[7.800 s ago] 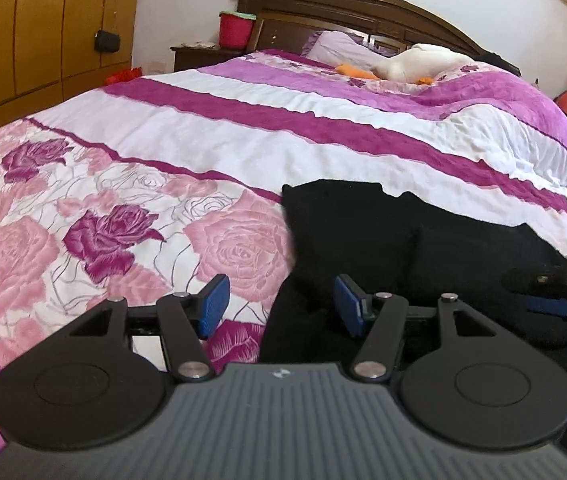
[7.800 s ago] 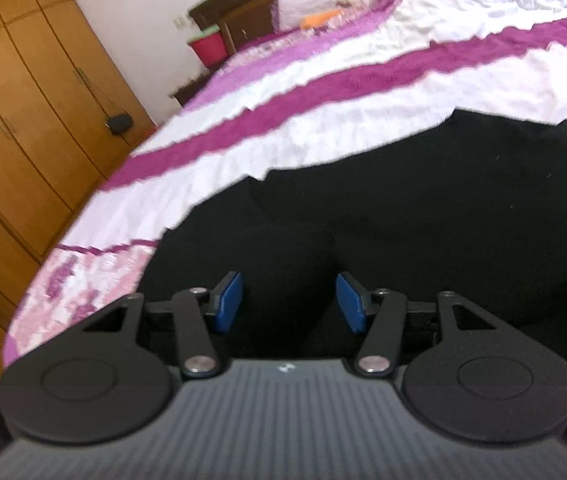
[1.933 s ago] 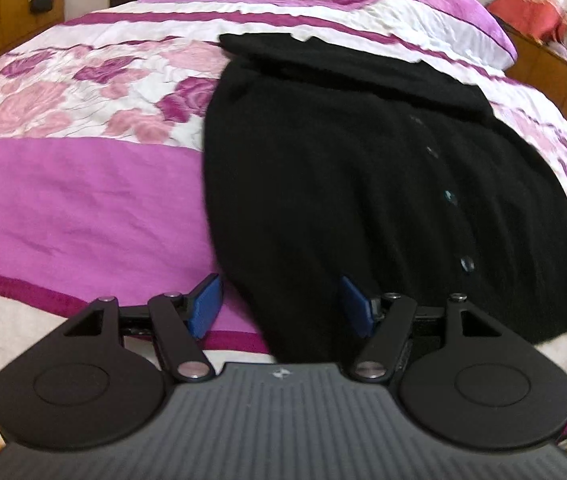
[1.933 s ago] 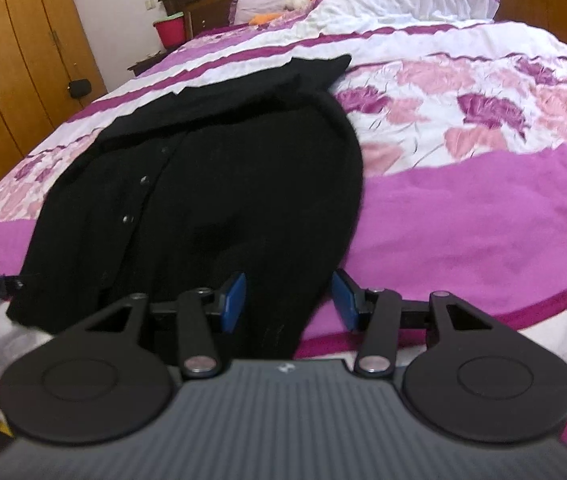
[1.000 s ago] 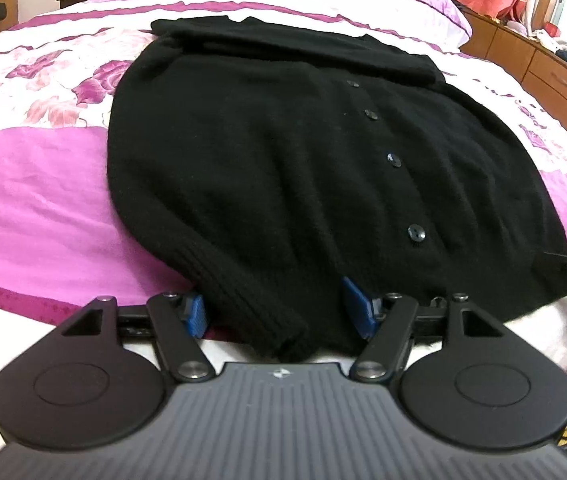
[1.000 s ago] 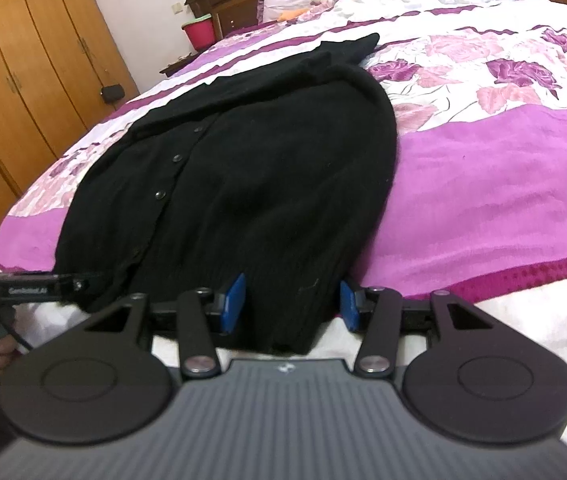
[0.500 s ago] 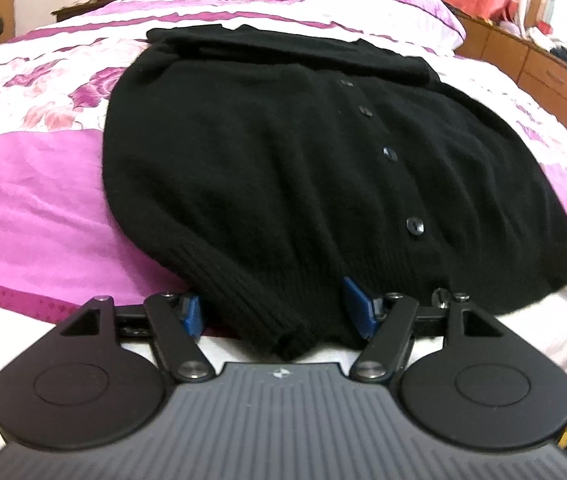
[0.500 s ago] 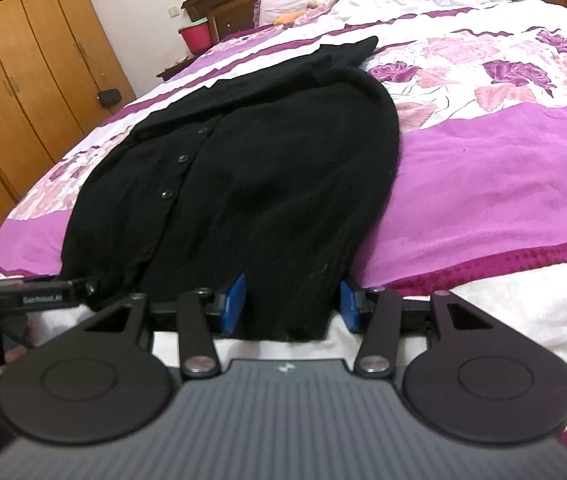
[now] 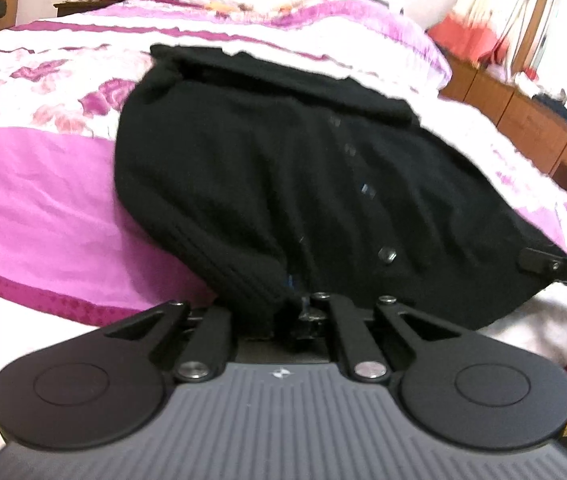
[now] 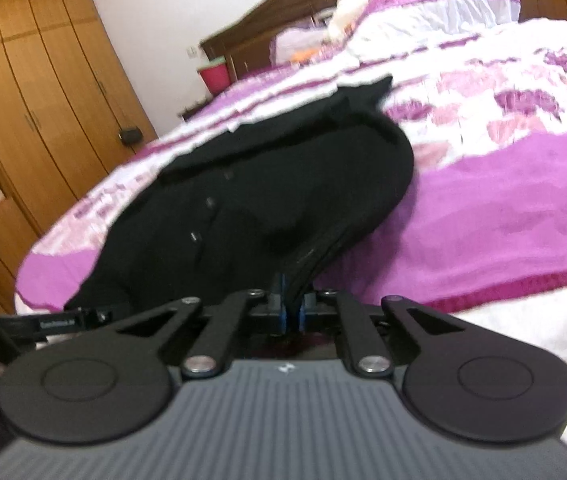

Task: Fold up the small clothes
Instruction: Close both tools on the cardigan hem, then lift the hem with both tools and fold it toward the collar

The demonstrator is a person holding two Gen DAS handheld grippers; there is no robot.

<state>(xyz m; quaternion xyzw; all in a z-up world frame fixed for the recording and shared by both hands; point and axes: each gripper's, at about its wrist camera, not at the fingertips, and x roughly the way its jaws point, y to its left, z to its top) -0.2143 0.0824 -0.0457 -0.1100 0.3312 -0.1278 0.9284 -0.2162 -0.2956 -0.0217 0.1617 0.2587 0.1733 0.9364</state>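
Both your tongs just clamped onto the black cardigan (image 9: 267,168): left tongs (image 9: 289,300) and right tongs (image 10: 291,304) pinching its hem corners nearest the bed's (image 9: 35,208) foot.

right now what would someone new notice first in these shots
A black buttoned cardigan lies spread on a pink and purple floral bedspread. Both grippers are shut on its near ribbed hem: the left gripper at one corner, the right gripper at the other, lifting the fabric slightly.

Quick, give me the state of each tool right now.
Left tool: just closed, shut on the black cardigan hem.
Right tool: just closed, shut on the cardigan's hem at its other corner.
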